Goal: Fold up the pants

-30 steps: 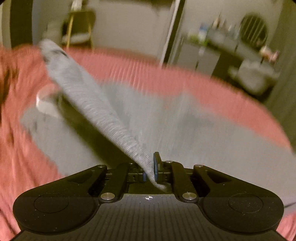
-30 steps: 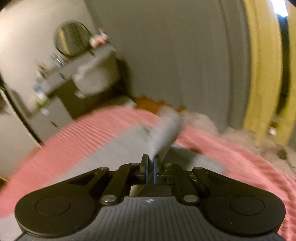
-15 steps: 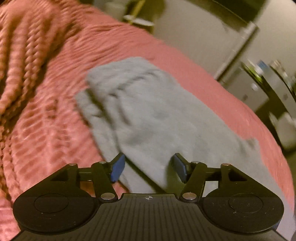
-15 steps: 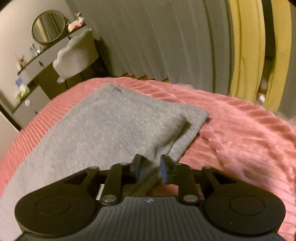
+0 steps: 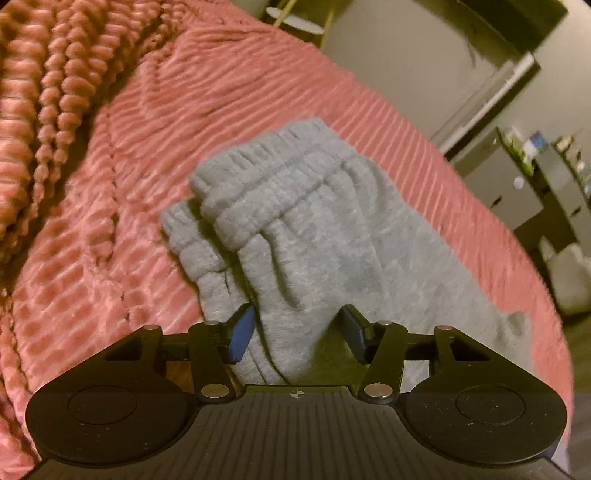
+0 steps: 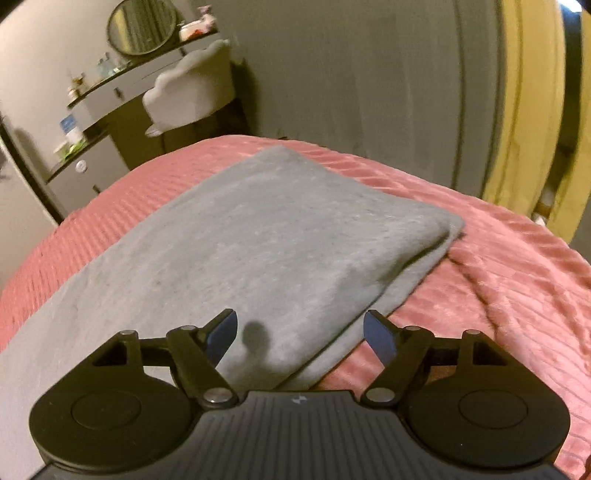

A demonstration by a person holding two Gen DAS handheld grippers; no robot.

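Observation:
Grey sweatpants (image 5: pixel 314 221) lie folded over on a pink ribbed bedspread (image 5: pixel 147 129). In the left wrist view the gathered elastic waistband is doubled on top, and my left gripper (image 5: pixel 299 334) is open with its jaws on either side of a raised fold of the cloth. In the right wrist view the pants (image 6: pixel 258 229) lie flat with one layer on the other, their folded corner at the right. My right gripper (image 6: pixel 301 334) is open and empty just above the near edge of the cloth.
A bunched pink knitted blanket (image 5: pixel 33 92) lies at the left. A dresser (image 6: pixel 110 122) with a round mirror (image 6: pixel 142 26) and a white chair (image 6: pixel 188 96) stands beyond the bed. Grey and yellow curtains (image 6: pixel 517 92) hang at the right.
Both grippers held the cloth lifted a second ago. They laid it over the lower layer and let go. The right jaws have since opened wider, and both grippers have drawn back a little.

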